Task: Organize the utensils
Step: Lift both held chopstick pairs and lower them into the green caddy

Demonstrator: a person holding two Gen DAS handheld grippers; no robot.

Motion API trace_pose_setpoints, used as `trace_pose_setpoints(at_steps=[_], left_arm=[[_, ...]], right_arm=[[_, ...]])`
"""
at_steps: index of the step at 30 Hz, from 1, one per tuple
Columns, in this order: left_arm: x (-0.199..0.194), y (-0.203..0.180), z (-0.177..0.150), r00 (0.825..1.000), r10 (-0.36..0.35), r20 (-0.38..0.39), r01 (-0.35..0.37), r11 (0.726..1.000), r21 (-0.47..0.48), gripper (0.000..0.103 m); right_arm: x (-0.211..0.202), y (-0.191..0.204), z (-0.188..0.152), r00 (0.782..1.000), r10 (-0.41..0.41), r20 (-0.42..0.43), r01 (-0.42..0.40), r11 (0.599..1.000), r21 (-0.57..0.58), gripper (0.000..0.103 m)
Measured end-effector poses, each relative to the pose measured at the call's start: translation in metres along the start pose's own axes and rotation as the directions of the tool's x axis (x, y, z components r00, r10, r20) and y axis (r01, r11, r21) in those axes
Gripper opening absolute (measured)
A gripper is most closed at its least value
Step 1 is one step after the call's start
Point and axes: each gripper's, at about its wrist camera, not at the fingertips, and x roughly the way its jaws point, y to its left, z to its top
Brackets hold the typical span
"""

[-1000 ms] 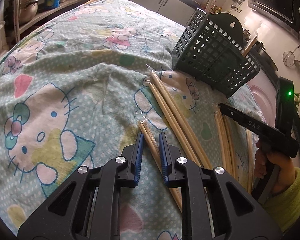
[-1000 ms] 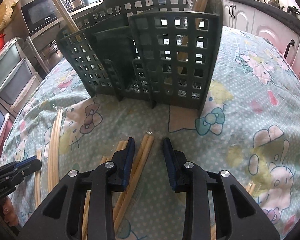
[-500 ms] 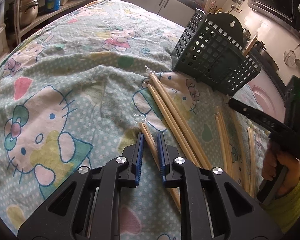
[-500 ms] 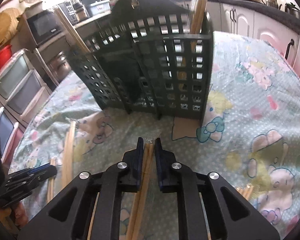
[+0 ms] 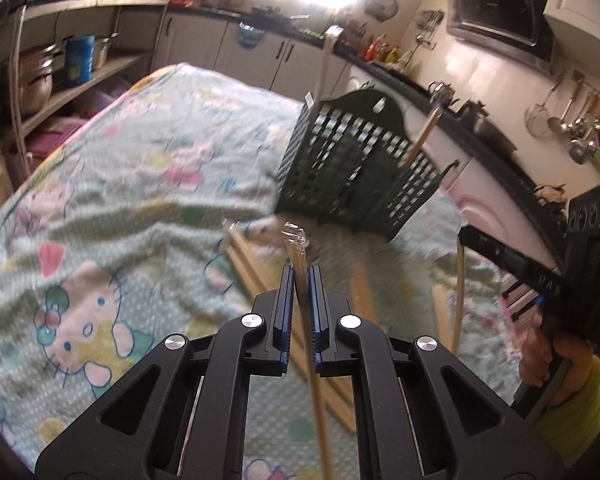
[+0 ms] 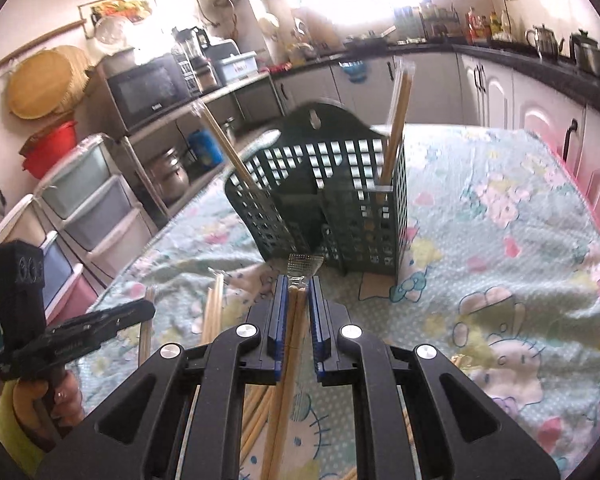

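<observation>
The left gripper [image 5: 300, 276] pinches one wrapped pair of chopsticks [image 5: 298, 254] between its blue pads; the jaws have just been closing on it. The clear wrapper tip stands out in front of the pads, and the sticks run back under the gripper, above the cloth.

The right gripper [image 6: 298, 286] is pressed on a second wrapped pair [image 6: 296, 308], whose plastic end [image 6: 303, 261] shows just past the pads. Its jaws have not closed further in the last moment.

The surface [image 6: 500, 220] is covered with a pale green cartoon-print cloth. The dark green utensil basket [image 6: 340, 204] stands toward the far part of it, nearer to the edge with the pink cabinet in the left wrist view. One pair of chopsticks [image 6: 398, 120] stands upright in its right compartment, another [image 6: 228, 152] leans out over its left wall.

More loose pairs [image 5: 252, 268] lie on the cloth between the grippers and the basket, and some [image 6: 216, 312] lie toward the edge beside the drawers. Between the held tips and the front wall of the basket the cloth is mostly free. The wide part of the surface to the left of the basket in the left wrist view is bare cloth up to the far edge. The picture there is blurred, so fine details of the loose pairs cannot be told.
</observation>
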Motion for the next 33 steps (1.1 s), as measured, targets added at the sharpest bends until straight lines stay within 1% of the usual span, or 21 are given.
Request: trace_pose_setpoints(at_steps=[8, 14, 23, 30, 32, 33], left_arm=[[-0.022, -0.022, 0.026, 0.997, -0.049, 0.058, 0.048, 0.999, 0.023, 0.001], [-0.031, -0.038, 0.039, 0.994, -0.067, 0.091, 0.062, 0.997, 0.054, 0.001], [-0.03, -0.056, 0.058, 0.988, -0.091, 0.122, 0.08, 0.993, 0.092, 0.001], [-0.03, -0.074, 0.079, 0.982, -0.099, 0.162, 0.077, 0.988, 0.135, 0.001], [-0.03, -0.079, 0.087, 0.979, -0.105, 0.172, 0.081, 0.987, 0.142, 0.001], [-0.029, -0.081, 0.089, 0.979, -0.106, 0.176, 0.081, 0.986, 0.146, 0.001]], right_arm=[[-0.041, 0.014, 0.006, 0.995, 0.042, 0.087, -0.038, 0.998, -0.048, 0.01], [-0.06, 0.021, 0.012, 0.988, 0.06, 0.144, -0.05, 0.996, -0.071, 0.01], [-0.079, 0.025, 0.018, 0.974, 0.038, 0.223, -0.019, 0.996, -0.089, 0.009], [-0.088, 0.019, 0.029, 0.965, 0.029, 0.259, -0.008, 0.997, -0.083, 0.007], [-0.09, 0.019, 0.032, 0.963, 0.026, 0.268, -0.004, 0.997, -0.081, 0.004], [-0.092, 0.018, 0.036, 0.961, 0.026, 0.274, -0.004, 0.997, -0.08, 0.004]])
